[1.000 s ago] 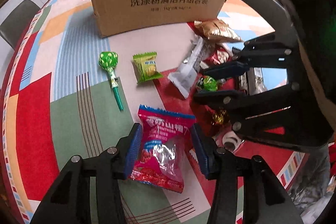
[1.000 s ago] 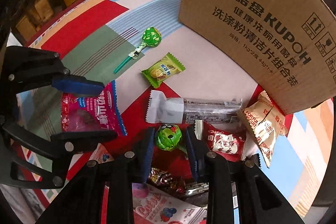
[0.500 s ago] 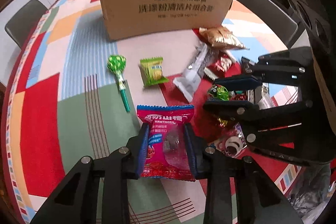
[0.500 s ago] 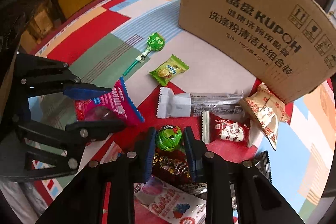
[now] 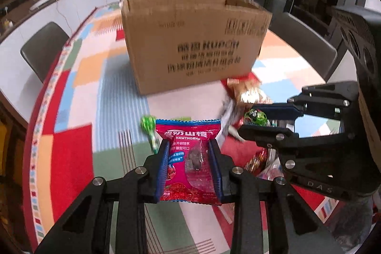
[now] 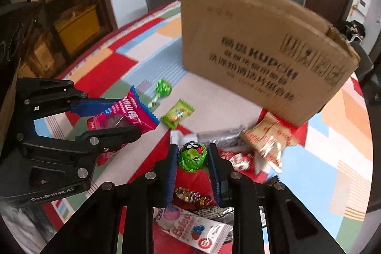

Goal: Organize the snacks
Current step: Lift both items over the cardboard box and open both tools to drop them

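Note:
My left gripper (image 5: 189, 146) is shut on a pink hawthorn snack packet (image 5: 190, 158) and holds it up above the table; it also shows in the right wrist view (image 6: 123, 114). My right gripper (image 6: 193, 151) is shut on a green wrapped lollipop (image 6: 192, 156), lifted off the table; the lollipop also shows in the left wrist view (image 5: 257, 116). An open cardboard box (image 5: 193, 39) stands at the far side, beyond both grippers, and shows in the right wrist view (image 6: 257, 49).
On the patchwork tablecloth (image 5: 78, 92) lie a second green lollipop (image 6: 163, 88), a green-yellow candy packet (image 6: 177, 113), a grey bar wrapper (image 6: 219, 135), a tan packet (image 6: 269, 137), a red-white candy (image 6: 238, 160) and a Lotso packet (image 6: 197, 230). Chairs (image 5: 42, 47) ring the table.
Both grippers have risen and tilted up with their snacks held, so the box and room now fill the view. The packet and the lollipop have left the table.

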`<state>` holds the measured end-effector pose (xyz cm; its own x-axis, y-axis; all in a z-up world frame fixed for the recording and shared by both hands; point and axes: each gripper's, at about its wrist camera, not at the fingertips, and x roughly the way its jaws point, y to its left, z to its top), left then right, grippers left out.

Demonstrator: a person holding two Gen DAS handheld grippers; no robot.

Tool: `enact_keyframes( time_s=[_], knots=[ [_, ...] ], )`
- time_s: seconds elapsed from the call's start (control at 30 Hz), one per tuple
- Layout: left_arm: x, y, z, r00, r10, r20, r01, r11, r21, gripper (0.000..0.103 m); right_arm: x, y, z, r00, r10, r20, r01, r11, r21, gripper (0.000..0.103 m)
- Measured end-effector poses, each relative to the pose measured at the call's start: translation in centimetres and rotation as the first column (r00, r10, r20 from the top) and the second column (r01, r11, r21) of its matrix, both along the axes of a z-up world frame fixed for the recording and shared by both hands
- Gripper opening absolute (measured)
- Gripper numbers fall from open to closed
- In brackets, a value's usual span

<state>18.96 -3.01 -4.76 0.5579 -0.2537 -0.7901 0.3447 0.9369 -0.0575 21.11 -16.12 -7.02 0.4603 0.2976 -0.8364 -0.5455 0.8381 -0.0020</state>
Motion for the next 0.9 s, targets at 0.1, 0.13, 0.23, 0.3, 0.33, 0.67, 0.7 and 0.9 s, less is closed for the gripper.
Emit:
enact_keyframes(
  time_s=[0.1,0.13,0.23,0.3,0.33,0.67,0.7,0.9],
  knots=[
    [0.8,-0.3,1.7,0.999,0.004,0.046,-0.004,1.0,-0.004,0.032,0.2,-0.6,1.5,0.999,-0.027,0.033,0.026,0.999,0.026,0.026],
    [1.0,-0.5,2.3,0.998,0.002,0.058,-0.002,1.0,-0.006,0.032,0.3,-0.8,2.2,0.998,-0.04,0.051,0.038,0.999,0.034,0.026],
    [1.8,-0.9,4.2,0.994,-0.002,0.105,0.003,1.0,-0.007,0.032,1.1,-1.3,4.2,0.992,-0.082,0.1,0.076,0.995,0.065,0.026],
    [2.6,-1.1,5.5,0.991,-0.008,0.136,0.009,1.0,-0.008,0.032,1.5,-1.6,5.5,0.985,-0.104,0.135,0.095,0.993,0.076,0.026],
    [2.9,-1.1,6.0,0.989,-0.011,0.149,0.012,1.0,-0.005,0.032,1.8,-1.8,6.2,0.981,-0.116,0.156,0.104,0.991,0.082,0.026],
    [5.6,-1.0,11.3,0.97,0.034,0.241,-0.039,0.999,0.02,0.032,3.9,-2.8,12.8,0.935,-0.182,0.303,0.156,0.982,0.111,0.026],
    [5.7,-0.9,11.8,0.967,0.04,0.251,-0.047,0.999,0.021,0.032,4.0,-2.9,13.3,0.933,-0.187,0.307,0.158,0.981,0.115,0.026],
    [6.9,-1.0,13.7,0.963,0.042,0.266,-0.048,0.999,0.016,0.032,5.5,-2.8,15.0,0.931,-0.197,0.307,0.155,0.975,0.156,0.026]
  ],
)
